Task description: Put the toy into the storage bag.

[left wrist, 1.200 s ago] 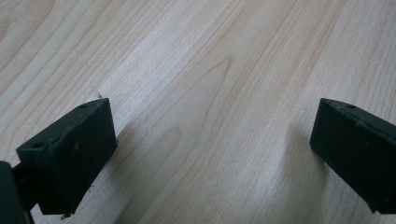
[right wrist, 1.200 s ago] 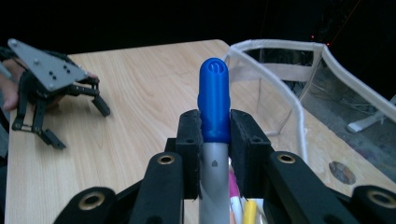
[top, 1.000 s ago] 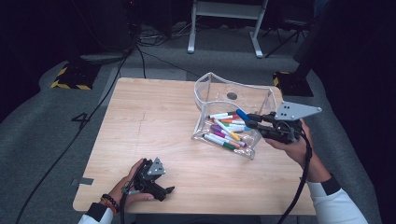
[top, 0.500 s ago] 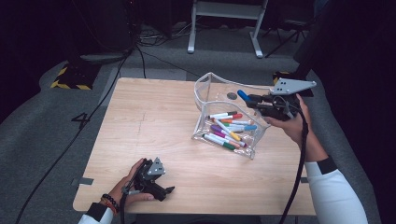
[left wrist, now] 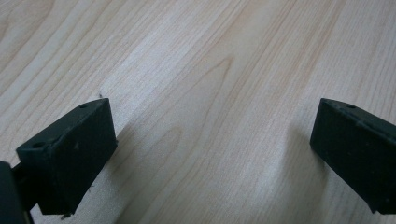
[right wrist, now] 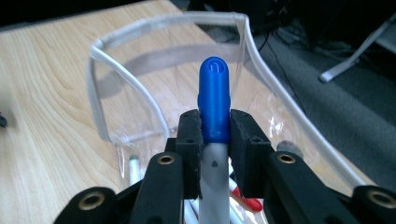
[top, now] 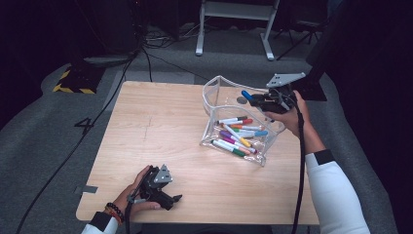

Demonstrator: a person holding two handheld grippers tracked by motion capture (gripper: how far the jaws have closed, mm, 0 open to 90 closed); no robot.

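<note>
A clear plastic pouch point(top: 214, 92) stands open on the right half of the wooden table point(top: 160, 126), with several coloured markers point(top: 238, 134) lying in it. My right gripper point(top: 256, 100) hovers over the pouch's far right rim, shut on a blue-capped marker point(top: 247, 95) whose cap points left. In the right gripper view the blue-capped marker point(right wrist: 214, 107) sticks out between the pads point(right wrist: 189, 135), above the pouch rim point(right wrist: 126, 79). My left gripper point(top: 170, 200) rests on the table near the front edge. Its jaws stand wide apart with bare wood point(left wrist: 210, 116) between them.
A small dark round spot point(top: 242, 100) shows at the pouch's back. Cables point(top: 146, 44) and a white stand base point(top: 234, 14) lie on the grey floor beyond the table. Yellow-black tape point(top: 73, 83) marks the floor at the left.
My right gripper has carried the blue-capped marker away from me and slightly left, from the pouch's near right side to above its far rim. The left gripper has stayed put.
</note>
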